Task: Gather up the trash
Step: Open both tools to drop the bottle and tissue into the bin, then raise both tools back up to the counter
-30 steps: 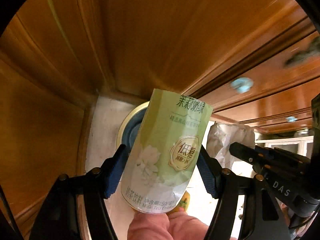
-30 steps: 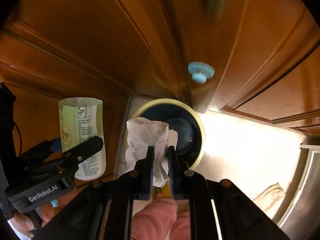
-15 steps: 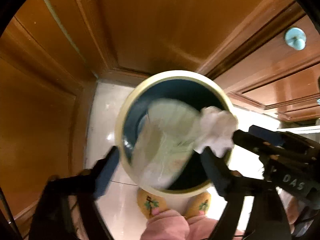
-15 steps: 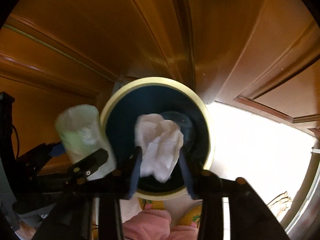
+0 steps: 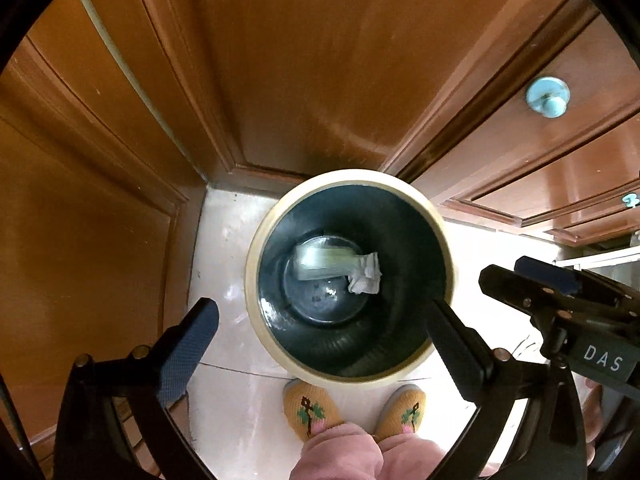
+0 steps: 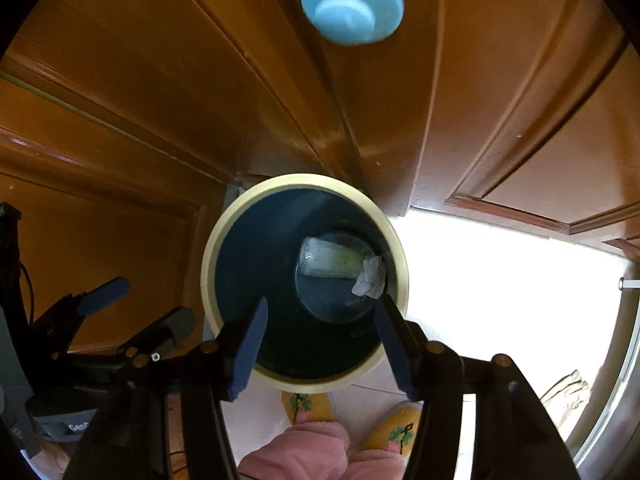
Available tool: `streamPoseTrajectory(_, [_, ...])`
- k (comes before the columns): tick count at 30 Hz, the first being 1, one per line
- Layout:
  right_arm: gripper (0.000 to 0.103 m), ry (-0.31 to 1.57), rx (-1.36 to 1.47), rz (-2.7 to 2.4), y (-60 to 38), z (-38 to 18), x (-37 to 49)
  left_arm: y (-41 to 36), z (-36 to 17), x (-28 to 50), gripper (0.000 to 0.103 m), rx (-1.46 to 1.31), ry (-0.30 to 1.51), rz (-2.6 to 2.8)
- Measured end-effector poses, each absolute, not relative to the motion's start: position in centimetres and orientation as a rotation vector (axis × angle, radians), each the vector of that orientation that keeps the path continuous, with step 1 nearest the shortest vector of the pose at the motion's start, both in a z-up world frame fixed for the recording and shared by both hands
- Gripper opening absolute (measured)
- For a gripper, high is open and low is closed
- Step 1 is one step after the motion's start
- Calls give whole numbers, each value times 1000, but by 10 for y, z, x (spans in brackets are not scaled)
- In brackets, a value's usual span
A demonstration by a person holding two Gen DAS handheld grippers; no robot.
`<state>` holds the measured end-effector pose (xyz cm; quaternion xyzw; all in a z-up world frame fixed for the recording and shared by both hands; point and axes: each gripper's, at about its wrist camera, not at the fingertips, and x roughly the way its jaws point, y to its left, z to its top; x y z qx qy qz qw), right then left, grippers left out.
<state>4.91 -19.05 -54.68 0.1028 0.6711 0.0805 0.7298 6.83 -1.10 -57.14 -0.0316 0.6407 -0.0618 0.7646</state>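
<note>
Jaws on both tools stand apart with nothing between them, and both have just been opening: the left gripper (image 5: 320, 332) is spread very wide, the right gripper (image 6: 324, 340) less so, each pointing steeply down over the mouth of the bin (image 5: 264, 240). That pose makes sense for a drop, since holding straight above the opening lets the trash fall inside rather than catch on the cream rim. Both pieces now lie at the dark bottom of the bin: the pale green drink cup (image 5: 324, 262) on its side, and the crumpled white paper (image 5: 366, 274) at its right end, apparently touching it, though the depth and gloom make contact hard to confirm. In the left wrist view the right tool's black body comes in from the right edge, near the rim but not over the contents. The bin sits on a pale tiled floor (image 5: 228, 264), tucked close against brown wooden cabinet doors (image 5: 300, 60), one with a light blue knob (image 5: 547, 98). Just below the bin are the person's yellow embroidered slippers (image 5: 310, 406) and pink trouser legs (image 5: 344, 456). Nothing blocks the opening; the nearby doors and the rim are the only things either tool could knock when lifting away.
</note>
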Motion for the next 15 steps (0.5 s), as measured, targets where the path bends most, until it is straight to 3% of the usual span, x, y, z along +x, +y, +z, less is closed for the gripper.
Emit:
streamPoseTrajectory(7, [57, 1477, 232, 168, -190, -506, 43, -12, -527, 61, 102, -55, 1405, -128])
streamPoseTrajectory(15, [57, 1458, 257, 179, -197, -425, 32, -15, -435, 52, 102, -73, 1405, -155])
